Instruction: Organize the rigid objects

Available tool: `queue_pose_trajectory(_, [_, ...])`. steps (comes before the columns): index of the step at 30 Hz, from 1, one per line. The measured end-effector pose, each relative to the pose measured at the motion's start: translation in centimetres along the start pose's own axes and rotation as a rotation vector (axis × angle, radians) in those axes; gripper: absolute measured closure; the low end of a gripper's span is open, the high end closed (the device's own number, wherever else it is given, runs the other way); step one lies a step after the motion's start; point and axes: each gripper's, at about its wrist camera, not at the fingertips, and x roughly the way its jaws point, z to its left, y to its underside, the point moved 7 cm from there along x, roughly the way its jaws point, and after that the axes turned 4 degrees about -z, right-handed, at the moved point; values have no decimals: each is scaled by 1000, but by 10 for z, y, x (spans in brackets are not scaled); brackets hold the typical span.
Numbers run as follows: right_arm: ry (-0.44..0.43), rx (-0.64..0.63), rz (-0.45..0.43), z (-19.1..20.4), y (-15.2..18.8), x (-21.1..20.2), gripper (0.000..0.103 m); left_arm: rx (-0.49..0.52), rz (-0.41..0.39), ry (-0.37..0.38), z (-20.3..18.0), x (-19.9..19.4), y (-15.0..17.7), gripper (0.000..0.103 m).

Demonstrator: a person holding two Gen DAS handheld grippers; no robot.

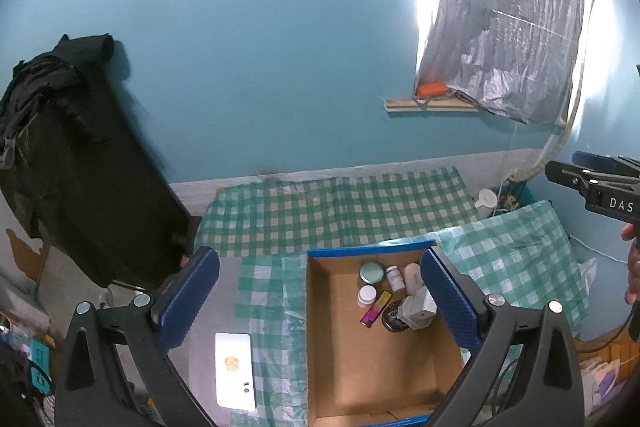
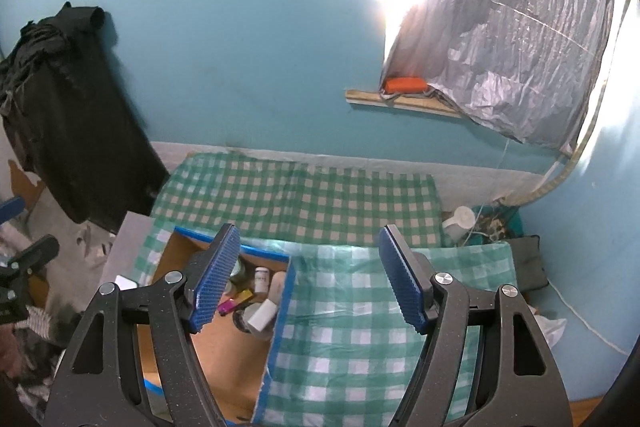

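An open cardboard box (image 1: 320, 347) with blue-taped edges sits on the green checked cloth (image 1: 340, 211). Small items lie at its far end: a teal round tin (image 1: 371, 272), a white bottle (image 1: 394, 277), a white jar (image 1: 367, 295), a pink and yellow lighter (image 1: 376, 309) and a white adapter (image 1: 418, 309). My left gripper (image 1: 320, 287) hangs above the box, jaws wide open and empty. My right gripper (image 2: 308, 275) is open over the cloth just right of the box (image 2: 224, 359), with nothing between its pads. It also shows at the right edge of the left wrist view, right gripper (image 1: 568, 167).
A white card (image 1: 235, 370) lies left of the box. A black garment (image 1: 80, 155) hangs at left. A silver sheet (image 1: 500, 27) covers the window above a wooden ledge (image 1: 428, 105). A white cup (image 1: 486, 201) and a dark cushion (image 2: 528, 263) sit at right.
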Motion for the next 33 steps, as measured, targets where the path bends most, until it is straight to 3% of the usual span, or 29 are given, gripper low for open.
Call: queue_pose_trajectory(33, [12,5,24,-2,6,2,31,20,-10,-58,1,-4,-1,1])
